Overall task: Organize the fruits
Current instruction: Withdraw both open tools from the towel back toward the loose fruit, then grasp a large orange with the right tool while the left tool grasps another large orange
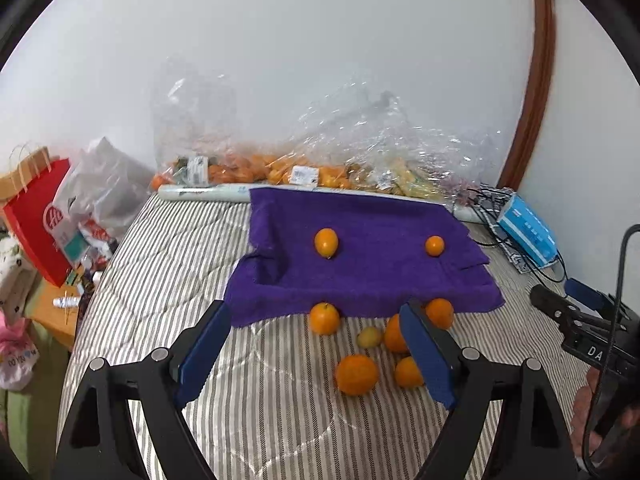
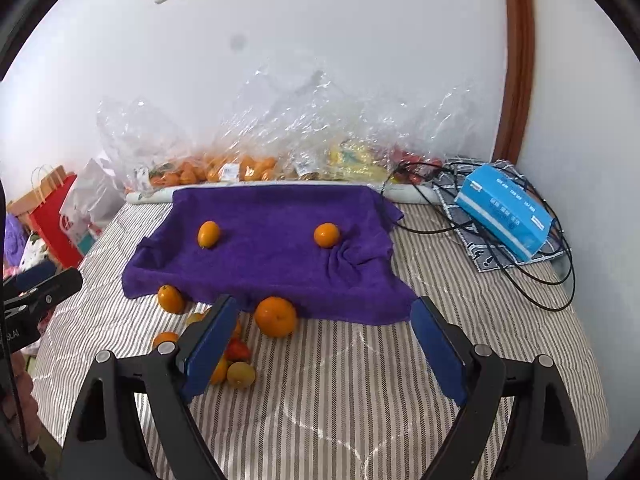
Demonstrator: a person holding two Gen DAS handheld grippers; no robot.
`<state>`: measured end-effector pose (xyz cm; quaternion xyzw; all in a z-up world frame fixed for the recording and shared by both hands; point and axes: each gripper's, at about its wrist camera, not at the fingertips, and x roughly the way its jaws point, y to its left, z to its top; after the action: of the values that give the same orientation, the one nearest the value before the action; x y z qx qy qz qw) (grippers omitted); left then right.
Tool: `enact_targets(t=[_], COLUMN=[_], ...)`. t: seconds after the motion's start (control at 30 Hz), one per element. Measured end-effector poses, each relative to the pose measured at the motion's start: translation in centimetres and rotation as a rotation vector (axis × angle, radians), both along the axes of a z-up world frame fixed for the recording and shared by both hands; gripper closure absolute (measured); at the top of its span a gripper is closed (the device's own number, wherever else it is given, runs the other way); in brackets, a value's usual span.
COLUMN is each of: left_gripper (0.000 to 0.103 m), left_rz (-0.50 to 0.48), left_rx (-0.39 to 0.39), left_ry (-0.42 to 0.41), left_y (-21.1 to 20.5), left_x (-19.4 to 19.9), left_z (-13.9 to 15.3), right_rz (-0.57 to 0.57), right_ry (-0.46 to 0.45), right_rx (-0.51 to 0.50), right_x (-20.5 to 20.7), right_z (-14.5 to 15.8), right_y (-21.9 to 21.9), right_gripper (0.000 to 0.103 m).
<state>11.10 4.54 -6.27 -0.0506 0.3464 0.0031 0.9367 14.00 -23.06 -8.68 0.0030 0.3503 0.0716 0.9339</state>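
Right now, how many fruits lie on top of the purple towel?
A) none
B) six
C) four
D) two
D: only two orange fruits rest on the purple towel; the other loose fruits lie on the striped cover in front of it.

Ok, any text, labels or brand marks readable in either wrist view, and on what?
"DA": white letters on the right gripper's black body, cut off at the frame edge.
Blue box: white print, too blurred to read.
Red bag: white logo, illegible.
Labels on the clear fruit bags: too small.
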Motion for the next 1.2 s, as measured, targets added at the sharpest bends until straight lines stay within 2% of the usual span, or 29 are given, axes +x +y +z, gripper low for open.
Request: enact_targets(t=[0.07, 0.23, 0.3, 0.37, 0.47, 0.5, 0.73, 0.83, 0.9, 1.07, 1.2], left_gripper=[0.018, 0.020, 0.023, 0.025, 0.031, 0.031, 0.032, 0.032, 0.032, 0.033, 0.033], left_rz=[0.012, 0.035, 0.041, 0.036, 0.044, 0.043, 0.034, 0.047, 0.042, 0.036, 0.024], left_rx=[-0.007, -0.019, -0.026, -0.034, -0.028, -0.028, -0.031, -0.027, -0.034, -0.067, -0.087], left_ry=[0.001, 0.030, 0.038, 0.041, 0.041, 0.044, 0.092, 0.106, 0.117, 0.131, 0.129], left_y=[0.2, 1.1, 1.4, 1.7, 2.3, 2.4, 3.7, 4.3, 4.6, 5.4, 6.0], left_x=[0.0, 0.3, 0.5, 0.5, 0.8, 1.0, 2.5, 3.3, 3.9, 4.8, 5.1], left_z=[-0.6, -1.8, -2.0, -2.2, -2.5, -2.6, -3.6, -4.4, -5.1, -6.1, -6.5], right_rz=[-0.016, 0.003, 0.022, 0.034, 0.056, 0.071, 0.114, 0.128, 0.136, 0.150, 0.160], right_ry=[-0.005, 0.064, 0.083, 0.089, 0.092, 0.095, 0.049, 0.071, 0.098, 0.151, 0.151], right_rx=[0.029, 0.071, 0.073, 0.064, 0.064, 0.066, 0.029, 0.033, 0.034, 0.020, 0.028], right_x=[-0.1, 0.8, 0.9, 0.9, 1.1, 1.2, 2.1, 3.1, 3.8, 5.6, 6.4], right_z=[-0.4, -2.4, -2.9, -3.3, -3.7, -3.8, -4.5, -5.6, -6.4, -8.3, -9.0], right_y=[-0.4, -0.6, -0.3, 0.0, 0.7, 1.0, 3.1, 3.6, 3.9, 4.8, 5.2], right_gripper=[0.015, 0.017, 0.026, 0.028, 0.039, 0.040, 0.040, 0.045, 0.054, 0.059, 0.059])
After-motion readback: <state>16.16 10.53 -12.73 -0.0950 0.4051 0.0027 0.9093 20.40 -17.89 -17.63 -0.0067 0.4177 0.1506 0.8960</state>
